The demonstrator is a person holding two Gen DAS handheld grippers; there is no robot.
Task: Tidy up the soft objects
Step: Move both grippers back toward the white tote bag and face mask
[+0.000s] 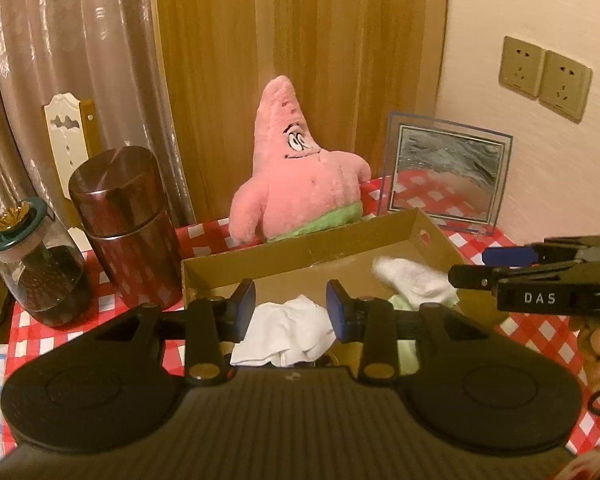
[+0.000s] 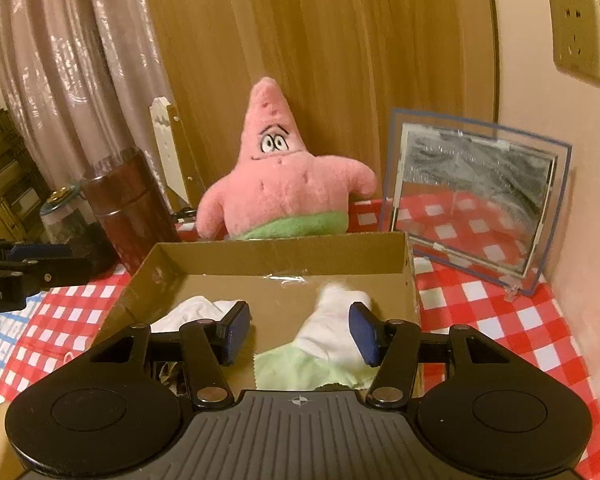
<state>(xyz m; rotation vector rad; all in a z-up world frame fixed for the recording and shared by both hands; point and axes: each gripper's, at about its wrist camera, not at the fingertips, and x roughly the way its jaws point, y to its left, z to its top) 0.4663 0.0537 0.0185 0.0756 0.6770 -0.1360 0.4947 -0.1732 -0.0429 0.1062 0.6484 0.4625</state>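
Left wrist view gave me the nearest read: my left gripper [image 1: 291, 312] hung over the near edge of the shallow brown cardboard box [image 1: 300, 254], its blue-padded fingers [image 1: 244, 308] parted with a crumpled white cloth [image 1: 288, 330] lying between and below them. I saw no pad pressing on that cloth, so I judged the left fingers open and holding nothing. The cloth lay loose at the near left of the box.

From the right wrist view, my right gripper [image 2: 300, 332] stood over the near right of the box, fingers spread fairly wide. A fluffy white sock-like bundle [image 2: 332, 328] lay across a pale green cloth [image 2: 300, 368] on the box floor; the right-hand pad sat just beside or against the bundle's edge, and I could not tell which, but nothing was clamped. The bundle looked blurred, as if it was settling.

By my reckoning, three soft pieces were already in the box and both hands were free. What seemed left was the pink star-shaped plush toy with green shorts [image 2: 280, 184], which stood upright on the red-and-white checked surface [image 2: 480, 300] just behind the box's far wall, outside it. Whether it belonged in the box I could only guess.

Farther back stood a dark red cylindrical canister [image 1: 124, 220], a clear lidded jar [image 1: 40, 264] and a clear-framed picture [image 2: 472, 200] to the right.
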